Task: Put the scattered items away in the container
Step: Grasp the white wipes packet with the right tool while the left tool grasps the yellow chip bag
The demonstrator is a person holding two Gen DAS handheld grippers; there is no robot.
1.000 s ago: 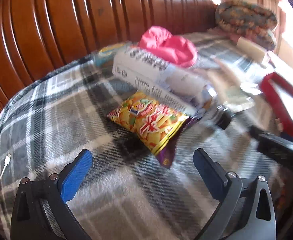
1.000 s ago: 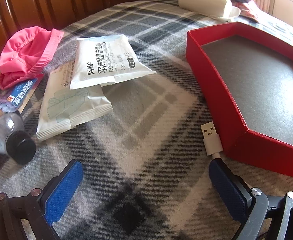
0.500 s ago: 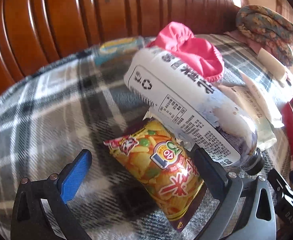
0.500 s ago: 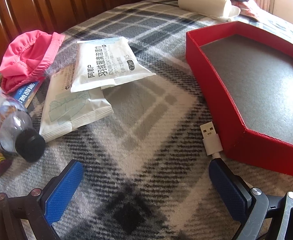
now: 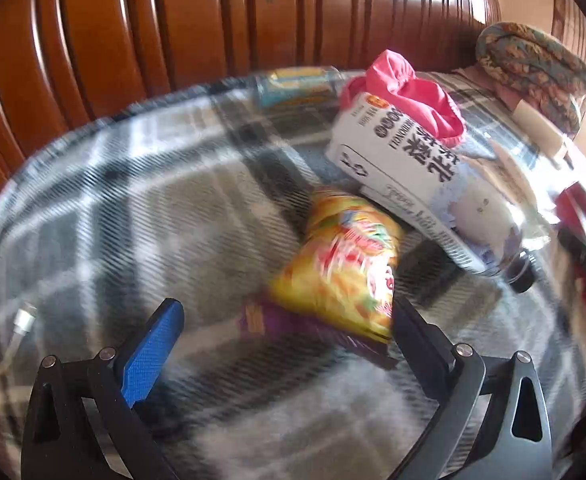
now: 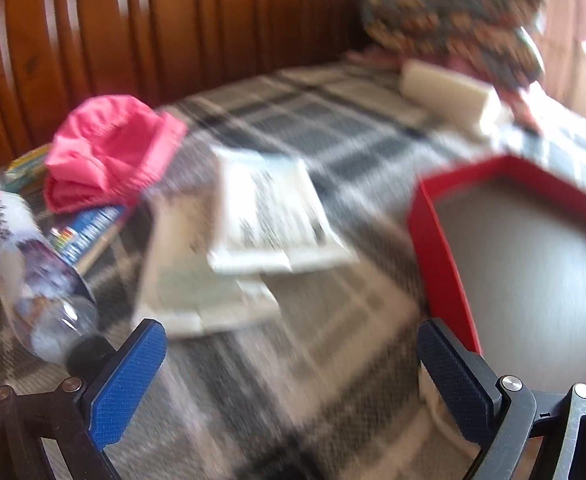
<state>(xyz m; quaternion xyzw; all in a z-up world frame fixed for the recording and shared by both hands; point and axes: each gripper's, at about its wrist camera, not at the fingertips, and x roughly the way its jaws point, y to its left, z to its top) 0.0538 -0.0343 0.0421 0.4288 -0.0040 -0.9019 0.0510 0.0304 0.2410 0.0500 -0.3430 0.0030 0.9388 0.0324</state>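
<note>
**Snack packet lined up for the left gripper's pick**

Left wrist view: left gripper (image 5: 283, 322) stands wide open and holds nothing. The yellow snack packet (image 5: 343, 268) lies on the plaid blanket (image 5: 133, 208) ahead of the gap, nearer the right finger, its near corner just beside that fingertip; whether they touch is lost in blur. The step in hand looks like the approach to this packet. The next move calls for shifting the gripper towards its right so the packet sits between the fingers, then closing on its puffy middle. A water bottle (image 5: 425, 184) lies just behind the packet, close enough to be nudged or caught with it. A pink cloth (image 5: 409, 96) sits behind the bottle, with a blue-and-yellow packet (image 5: 293, 84) further back by the wooden headboard (image 5: 173, 20). A cable plug (image 5: 23, 322) lies at the far left.

Right wrist view: right gripper (image 6: 291, 360) is also spread wide and empty, over bare blanket. The red container (image 6: 437, 252), with nothing visible inside it, sits to its right, its wall just beside the right finger. Two white wipe packs (image 6: 265, 208) lie overlapped ahead, well within reach. The bottle's black cap (image 6: 87, 354) is near the left finger. This view is heavily blurred, so finer detail is unclear.
</note>
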